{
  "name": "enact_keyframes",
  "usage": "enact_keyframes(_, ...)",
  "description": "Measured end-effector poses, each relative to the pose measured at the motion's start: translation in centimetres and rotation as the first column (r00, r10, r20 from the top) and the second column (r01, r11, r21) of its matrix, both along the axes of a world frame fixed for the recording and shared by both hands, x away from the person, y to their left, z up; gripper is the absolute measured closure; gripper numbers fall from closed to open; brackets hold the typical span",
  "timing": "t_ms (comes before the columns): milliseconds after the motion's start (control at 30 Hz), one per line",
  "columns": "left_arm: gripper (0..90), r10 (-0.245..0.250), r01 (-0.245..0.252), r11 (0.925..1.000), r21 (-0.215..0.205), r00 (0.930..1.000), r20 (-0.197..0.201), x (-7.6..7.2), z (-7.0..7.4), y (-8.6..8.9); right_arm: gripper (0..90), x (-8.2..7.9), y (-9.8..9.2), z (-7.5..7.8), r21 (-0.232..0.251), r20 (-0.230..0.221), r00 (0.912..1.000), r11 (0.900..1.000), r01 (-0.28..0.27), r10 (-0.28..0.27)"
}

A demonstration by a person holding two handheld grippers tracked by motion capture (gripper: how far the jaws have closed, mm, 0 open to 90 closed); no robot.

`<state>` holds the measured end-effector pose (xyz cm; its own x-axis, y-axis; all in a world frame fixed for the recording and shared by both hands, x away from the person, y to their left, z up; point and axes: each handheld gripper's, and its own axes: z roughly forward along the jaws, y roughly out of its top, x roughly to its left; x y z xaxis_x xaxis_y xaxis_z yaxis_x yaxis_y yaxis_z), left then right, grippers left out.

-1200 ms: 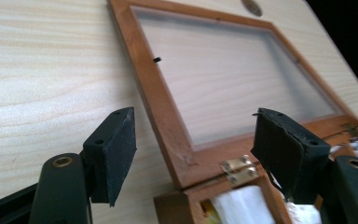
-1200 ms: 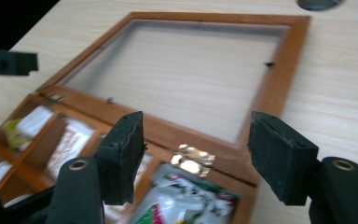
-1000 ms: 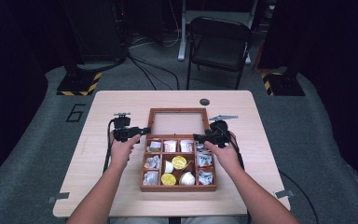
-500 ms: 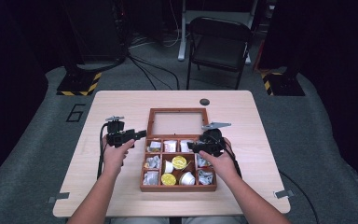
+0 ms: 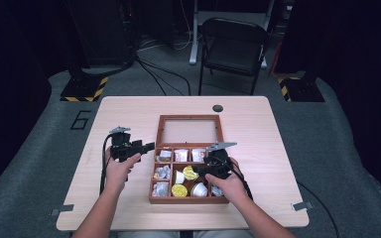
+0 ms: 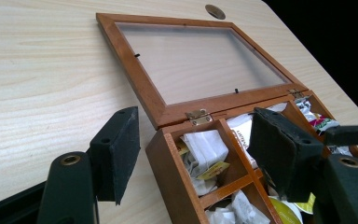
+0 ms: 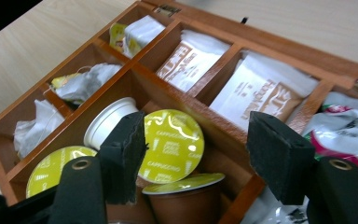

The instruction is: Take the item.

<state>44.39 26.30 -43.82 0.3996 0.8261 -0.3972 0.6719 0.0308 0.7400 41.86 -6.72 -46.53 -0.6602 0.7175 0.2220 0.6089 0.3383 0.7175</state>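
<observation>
High view: on the worktop (image 5: 129,106) lies the box (image 5: 151,186), lid (image 5: 190,131) flat behind it. Left tongs (image 5: 149,146), just closing, stand spread across its near-left corner, gripping nothing. Right tongs (image 5: 198,173), just closing too, hang spread over a capsule (image 7: 170,144) in the middle compartment. It looks light, thin-walled, with a slippery foil top; best pinched across the rim.

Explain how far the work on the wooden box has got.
Done: the box's lid lies open flat. In hand: the right gripper, jaws just closing with nothing between them, hovers over the capsules; the left gripper straddles the wooden box's corner. Left: no capsule is gripped yet.
</observation>
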Motion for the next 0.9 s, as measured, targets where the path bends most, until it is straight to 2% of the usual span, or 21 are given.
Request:
enact_keyframes(200,33.4,0.0,0.0,1.0,0.006,1.0,0.001,-0.1,-0.1,-0.2,37.5,-0.6,0.7,-0.4,0.002,0.002,0.9996,1.0,-0.027,0.027)
enact_keyframes(267,33.4,-0.008,0.008,0.9998,0.021,0.9999,0.011,-0.2,-0.1,-0.3,37.8,-0.8,1.0,-0.6,-0.003,-0.01,0.9993,0.999,-0.036,0.036)
enact_keyframes(433,33.4,-0.017,0.017,0.9997,0.02,0.9998,0.011,-0.2,-0.1,-0.5,38.0,-0.9,1.5,-1.1,-0.022,-0.038,0.9985,0.999,-0.041,0.04)
enact_keyframes(633,33.4,-0.005,0.004,0.9999,0.009,0.9997,0.024,-0.5,0.2,-0.3,37.8,-0.5,1.9,-1.8,-0.05,-0.046,0.9974,0.997,-0.058,0.056)
enact_keyframes(667,33.4,-0.004,0.004,1.0,0.003,0.9996,0.027,-0.5,0.2,-0.3,37.8,-0.4,2.0,-1.7,-0.047,-0.061,0.9967,0.997,-0.057,0.054)
enact_keyframes(767,33.4,0.004,-0.004,1.0,-0.007,0.9995,0.031,-0.6,0.3,-0.2,37.4,-0.3,2.2,-1.8,-0.054,-0.07,0.9961,0.997,-0.058,0.054)
enact_keyframes(900,33.4,0.002,-0.002,1.0,0.001,0.9994,0.035,-0.7,0.4,-0.2,36.6,0.0,2.5,-1.9,-0.057,-0.098,0.9938,0.997,-0.057,0.052)
